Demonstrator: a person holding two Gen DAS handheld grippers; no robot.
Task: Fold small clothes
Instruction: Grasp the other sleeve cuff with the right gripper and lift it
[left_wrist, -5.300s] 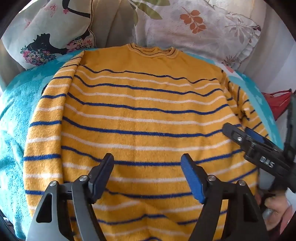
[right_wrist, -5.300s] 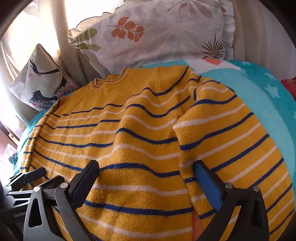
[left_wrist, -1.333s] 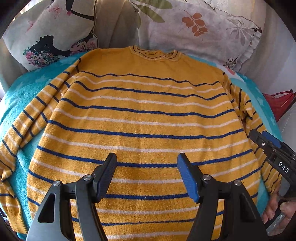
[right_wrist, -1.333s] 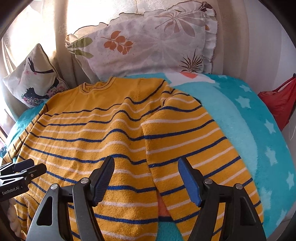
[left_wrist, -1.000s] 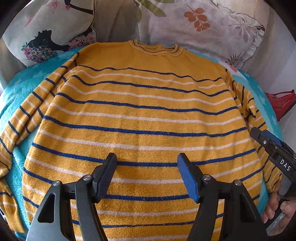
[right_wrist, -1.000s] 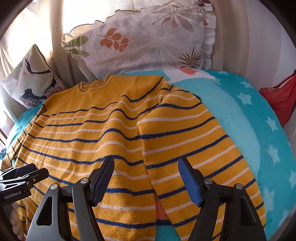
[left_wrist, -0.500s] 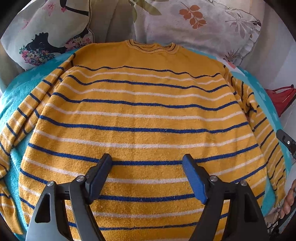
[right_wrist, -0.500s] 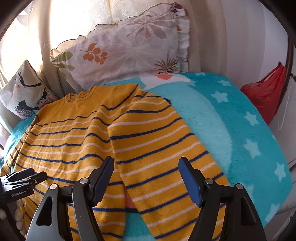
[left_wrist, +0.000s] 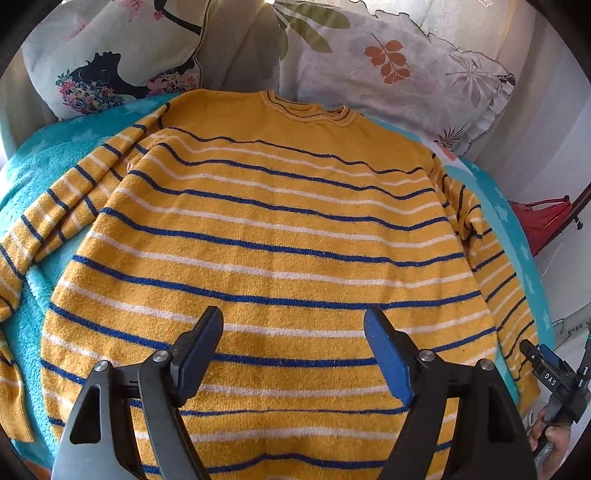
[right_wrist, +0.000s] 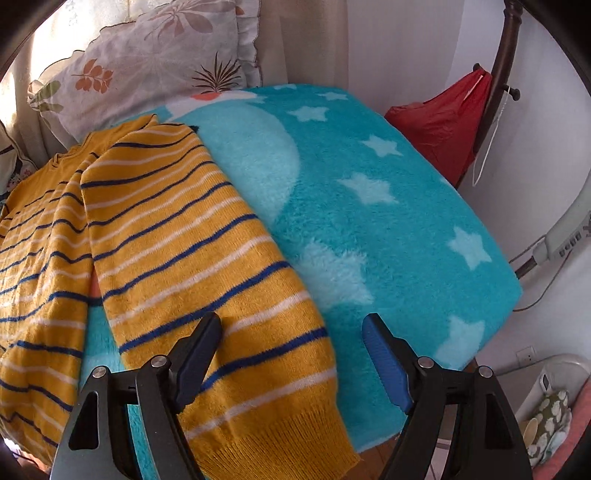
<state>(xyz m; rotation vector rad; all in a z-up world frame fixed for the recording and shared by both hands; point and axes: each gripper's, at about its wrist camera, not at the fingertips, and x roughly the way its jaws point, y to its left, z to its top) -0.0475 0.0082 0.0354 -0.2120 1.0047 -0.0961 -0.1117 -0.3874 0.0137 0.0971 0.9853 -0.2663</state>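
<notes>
While flat, sweater (left_wrist: 266, 236) collar away, grippers apart

Left gripper (left_wrist: 293, 347): black frame arms with triangular cut-outs, silver screw heads at the pivots, blue ribbed pads (left_wrist: 386, 356). Right gripper (right_wrist: 291, 349): identical build; white "DAS" lettering on its side. Bare skin on the right hand (left_wrist: 550, 441).
</notes>
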